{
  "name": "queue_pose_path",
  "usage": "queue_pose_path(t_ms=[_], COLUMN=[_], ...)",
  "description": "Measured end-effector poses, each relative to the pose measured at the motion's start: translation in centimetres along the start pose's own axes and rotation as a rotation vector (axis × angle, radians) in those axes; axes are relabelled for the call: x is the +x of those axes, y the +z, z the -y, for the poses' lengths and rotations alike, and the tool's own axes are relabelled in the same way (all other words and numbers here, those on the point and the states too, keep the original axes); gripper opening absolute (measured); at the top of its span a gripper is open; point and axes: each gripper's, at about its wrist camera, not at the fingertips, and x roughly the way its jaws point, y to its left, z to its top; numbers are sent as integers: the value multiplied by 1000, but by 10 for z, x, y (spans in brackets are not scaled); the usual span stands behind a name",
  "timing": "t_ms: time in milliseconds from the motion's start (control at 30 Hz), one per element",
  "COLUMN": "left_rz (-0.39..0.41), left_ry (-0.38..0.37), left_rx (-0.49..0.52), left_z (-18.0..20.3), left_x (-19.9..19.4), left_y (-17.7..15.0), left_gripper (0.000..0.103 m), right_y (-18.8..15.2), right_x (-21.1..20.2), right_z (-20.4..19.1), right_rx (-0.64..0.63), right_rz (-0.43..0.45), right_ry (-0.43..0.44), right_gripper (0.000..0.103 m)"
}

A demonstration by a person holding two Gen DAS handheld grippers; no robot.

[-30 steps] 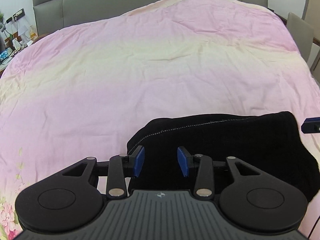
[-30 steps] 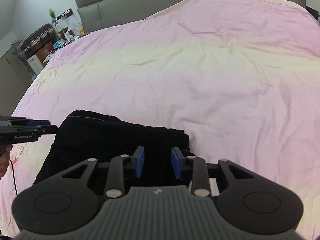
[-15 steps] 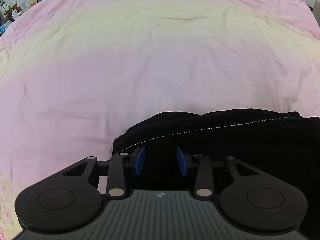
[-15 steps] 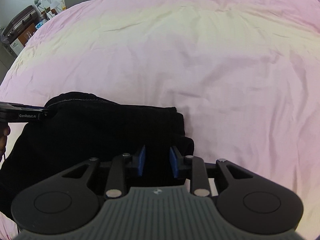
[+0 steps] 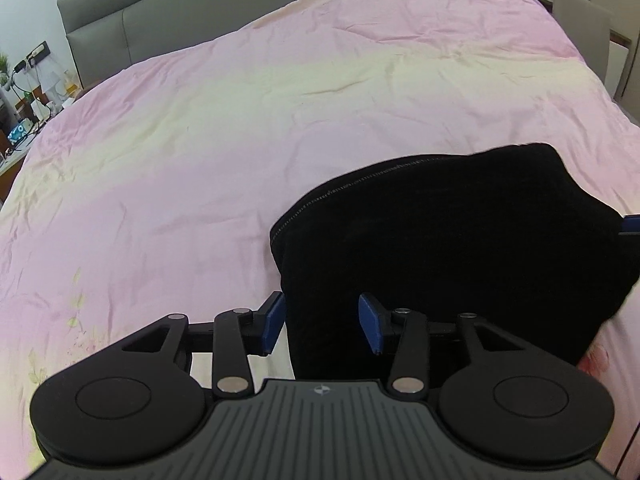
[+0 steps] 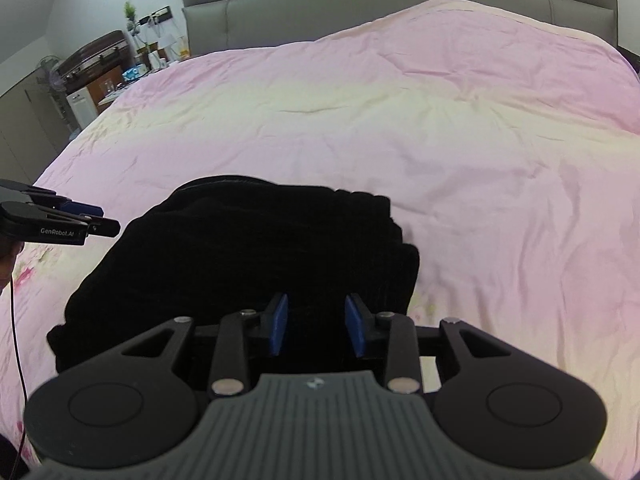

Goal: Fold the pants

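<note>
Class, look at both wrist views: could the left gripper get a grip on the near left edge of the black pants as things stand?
Probably yes. The left gripper is open, the pants' left edge already lies between its pads, and nothing else on the bedspread blocks it.

Your left claw [image 5: 322, 322] has its blue pads [image 5: 274, 322] spread wide, not gripping. Your right claw [image 6: 316, 324] is parted too, a bit narrower. Both sit low and level, pointing forward side by side.
</note>
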Motion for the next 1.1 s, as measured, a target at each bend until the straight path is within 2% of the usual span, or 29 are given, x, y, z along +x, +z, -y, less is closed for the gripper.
queue_pose_path(t_ms=[133,233,333,433,567,600,700,767,833,900,967,1033,1067,1100], left_rz=[23,24,44,40,64,86,93,81,54,63,78,90,90,84], left_ry=[-29,-14,31,46,130,152,153,166,165,179,168,171,178,182], left_rx=[45,81,80,67,157,173,242,349,385,343,283,240,241,252], left_z=[11,22,33,48,75,77,77,80,76,70,67,68,69,71], left_x=[-28,-35,-31,-13,4,4,2,1,1,2,3,5,5,5], left_y=[-34,-63,-89,-101,-115,-116,-120,-129,-134,-132,-126,-119,-117,-116], left_gripper=[67,72,75,78,82,75,66,64,62,62,49,32,31,25], right_y=[-26,-44,-54,-54,-52,-52,-52,-52,-53,-53,-53,-53,-52,-52], right_x=[3,18,29,30,31,31,31,31,32,32,32,32,32,32], right_z=[-12,-6,6,5,5,5,4,5,7,7,5,6,7,9], right_rx=[-44,-19,62,49,55,54,46,57,68,70,68,73,78,85], right_rz=[-13,-39,-38,-38,-45,-46,-48,-48,-48,-49,-49,-53,-55,-59], right_ry=[-13,-30,-10,-13,-15,-16,-17,-14,-10,-10,-15,-14,-11,-5], right_gripper=[28,30,30,30,30,30,30,30,30,30,30,30,30,30])
